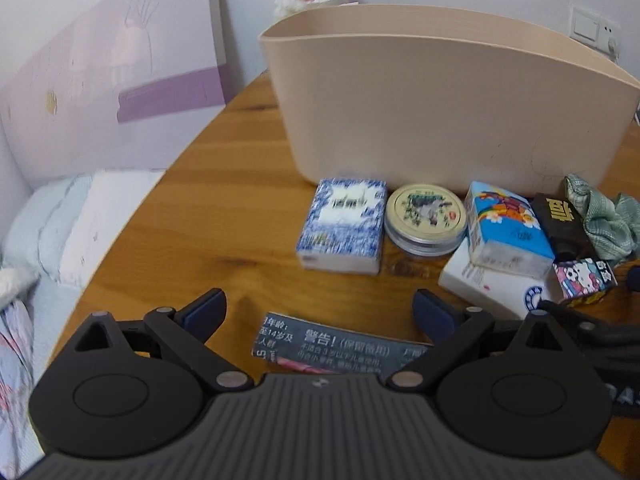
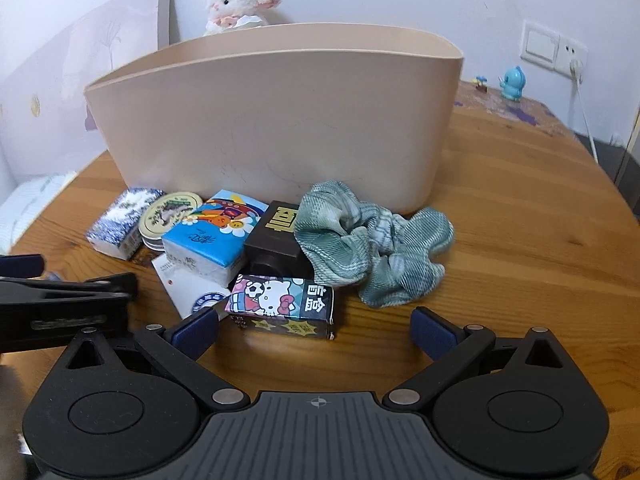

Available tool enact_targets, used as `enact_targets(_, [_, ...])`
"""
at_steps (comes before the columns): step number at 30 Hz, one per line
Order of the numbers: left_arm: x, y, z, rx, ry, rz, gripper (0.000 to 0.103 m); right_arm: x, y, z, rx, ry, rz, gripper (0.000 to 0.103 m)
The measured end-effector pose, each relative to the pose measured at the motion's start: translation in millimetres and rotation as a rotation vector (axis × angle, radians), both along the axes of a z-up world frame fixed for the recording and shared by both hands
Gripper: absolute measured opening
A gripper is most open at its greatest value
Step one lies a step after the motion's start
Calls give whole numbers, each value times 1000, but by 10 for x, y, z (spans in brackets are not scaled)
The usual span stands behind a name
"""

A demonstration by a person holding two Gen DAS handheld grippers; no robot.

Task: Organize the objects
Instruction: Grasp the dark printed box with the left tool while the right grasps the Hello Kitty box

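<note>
With jaws spread wide, both left gripper (image 1: 320,312) and right gripper (image 2: 316,330) hold nothing.

Varnished wood with a soft sheen for the table (image 2: 520,240). Matt, smooth beige plastic for the bin (image 2: 280,120). In front of the bin: soft woven green cloth (image 2: 372,248), glossy film-wrapped tissue pack (image 2: 212,236), shiny metal-rimmed tin (image 1: 425,220) with printed lid, glossy cardboard Hello Kitty box (image 2: 284,304), matt black box (image 2: 280,236). Behind the bin: fluffy white plush (image 2: 240,4).
</note>
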State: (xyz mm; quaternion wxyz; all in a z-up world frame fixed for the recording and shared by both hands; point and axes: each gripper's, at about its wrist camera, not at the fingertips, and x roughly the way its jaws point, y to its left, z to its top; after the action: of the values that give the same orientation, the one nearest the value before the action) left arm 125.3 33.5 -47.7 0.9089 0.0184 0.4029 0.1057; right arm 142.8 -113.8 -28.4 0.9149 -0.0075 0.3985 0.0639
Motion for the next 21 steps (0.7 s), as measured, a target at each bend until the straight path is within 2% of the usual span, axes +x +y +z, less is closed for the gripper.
enact_targets(4, [-114,171,-4,-117,24,9,100,-40,8,-15,-14,-21,12,100])
enact_targets(7, [-198,218,20,-132,31,21,100,-48,-58,14,7,-29,-1,93])
enact_targets(9, [-248,223,39,-150,22,5,99,-39,-78,24,13,-27,-5,92])
enact_targets(11, [-288,210,86,-134,-16,-3,99,-29,-82,30,13,-24,-5,92])
enact_targets(16, [-300,133,284,-33,-68,14,99,-77,-70,37,7,-22,1,93])
enact_targets(19, [-315,93,348,-7,-51,57,99,-79,-98,37,22,-18,2,93])
enact_targets(21, [-333,120,317,-30,-4,90,99,-88,-106,40,25,-17,6,93])
